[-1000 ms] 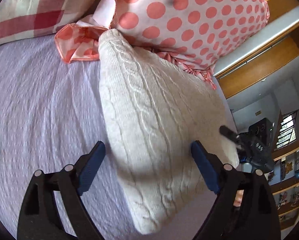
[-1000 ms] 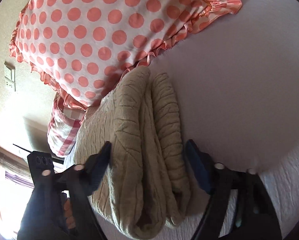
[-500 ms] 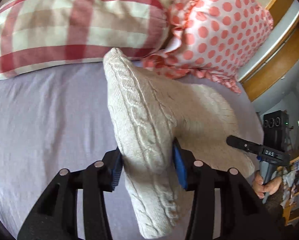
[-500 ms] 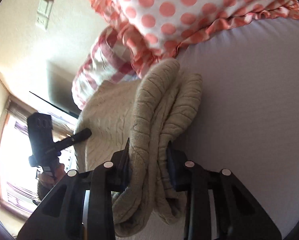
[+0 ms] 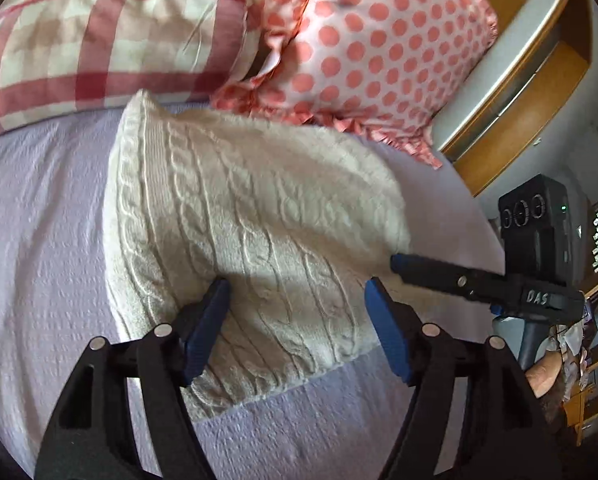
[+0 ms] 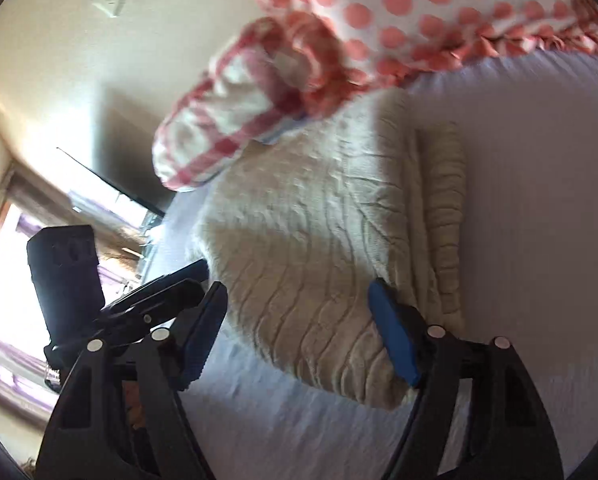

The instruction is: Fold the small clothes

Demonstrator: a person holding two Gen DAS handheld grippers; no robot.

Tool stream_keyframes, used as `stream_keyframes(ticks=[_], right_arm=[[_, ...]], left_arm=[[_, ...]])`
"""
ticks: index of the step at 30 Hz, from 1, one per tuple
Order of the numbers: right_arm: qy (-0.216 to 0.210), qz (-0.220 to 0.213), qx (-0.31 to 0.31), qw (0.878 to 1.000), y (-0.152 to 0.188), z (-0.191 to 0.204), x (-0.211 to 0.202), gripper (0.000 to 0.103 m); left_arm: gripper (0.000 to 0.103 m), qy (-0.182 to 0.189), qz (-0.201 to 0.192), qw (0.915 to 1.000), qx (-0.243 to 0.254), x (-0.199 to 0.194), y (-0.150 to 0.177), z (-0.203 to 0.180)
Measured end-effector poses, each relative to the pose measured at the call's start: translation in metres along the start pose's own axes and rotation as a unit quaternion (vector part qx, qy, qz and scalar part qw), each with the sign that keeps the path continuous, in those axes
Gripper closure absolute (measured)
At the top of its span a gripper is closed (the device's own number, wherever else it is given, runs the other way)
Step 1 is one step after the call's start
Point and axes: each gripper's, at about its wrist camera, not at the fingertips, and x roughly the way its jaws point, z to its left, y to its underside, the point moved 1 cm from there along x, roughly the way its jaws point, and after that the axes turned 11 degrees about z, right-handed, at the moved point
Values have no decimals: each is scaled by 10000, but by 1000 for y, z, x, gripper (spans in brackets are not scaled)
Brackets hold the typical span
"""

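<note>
Left wrist view: left tool (image 5: 297, 320) and right tool (image 6: 297, 322) hang spread over a folded cream sweater (image 5: 255, 232); a careless brush could undo its layers.

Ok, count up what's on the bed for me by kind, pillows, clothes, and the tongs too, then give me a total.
Pillows: 2, the plaid pillow and the polka-dot pillow
Folded clothes: 1, the cream cable-knit sweater
Tongs: 2, the left tongs and the right tongs, both open
Total: 5
</note>
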Motion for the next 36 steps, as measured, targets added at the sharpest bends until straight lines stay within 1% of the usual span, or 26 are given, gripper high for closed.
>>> stream_keyframes(ticks=[1, 2, 3, 4, 5, 6, 7, 9, 10, 12, 15, 17, 18, 19, 21, 22, 23, 36], right_arm=[[-50, 20, 89, 9999, 0, -1, -4, 42], [6, -1, 59, 10000, 3, 4, -10, 42], [198, -154, -137, 9996, 9, 14, -20, 39], [469, -355, -392, 9975, 18, 25, -32, 24], [827, -585, -651, 9927, 30, 36, -43, 13], [1151, -794, -866, 9864, 43, 45, -54, 1], [1400, -930, -1053, 9801, 54, 49, -59, 1], [1874, -946, -1280, 9693, 74, 55, -59, 1], [2104, -879, -1294, 9650, 83, 55, -55, 1], [2507, -599, -1291, 9575, 96, 51, -38, 1], [2937, -192, -1306, 9468, 107, 43, -8, 1], [3090, -37, -1298, 9422, 112, 42, 5, 1], [3139, 20, -1302, 9405, 115, 42, 9, 1], [3198, 56, -1320, 9382, 116, 42, 12, 1], [3430, 159, -1353, 9294, 115, 42, 18, 1], [3435, 191, -1325, 9296, 115, 41, 19, 1], [3385, 205, -1259, 9323, 115, 38, 18, 1], [3398, 191, -1240, 9321, 115, 38, 18, 1]], left_arm=[[33, -163, -145, 9997, 122, -2, 3, -6], [33, -315, -130, 9991, 249, -5, 5, -13], [33, -382, -161, 9985, 371, -12, 11, -17], [31, -418, -232, 9977, 486, -20, 18, -19], [22, -478, -288, 9969, 562, -29, 27, -19], [17, -583, -311, 9959, 622, -37, 37, -17], [10, -737, -320, 9945, 667, -43, 47, -15], [6, -1072, -269, 9912, 728, -50, 67, -7], [4, -1216, -201, 9896, 742, -51, 76, -3], [4, -1499, -12, 9857, 771, -47, 90, 1], [3, -2006, 197, 9756, 867, -33, 102, 3], [2, -2279, 349, 9693, 854, -25, 104, 4], [2, -2333, 395, 9680, 839, -22, 106, 6], [2, -2291, 344, 9695, 804, -24, 106, 8], [2, -2174, 356, 9729, 707, -26, 105, 12], [2, -2089, 350, 9752, 648, -26, 105, 14], [2, -2031, 332, 9768, 597, -28, 104, 16], [2, -2033, 314, 9768, 595, -28, 104, 16]])
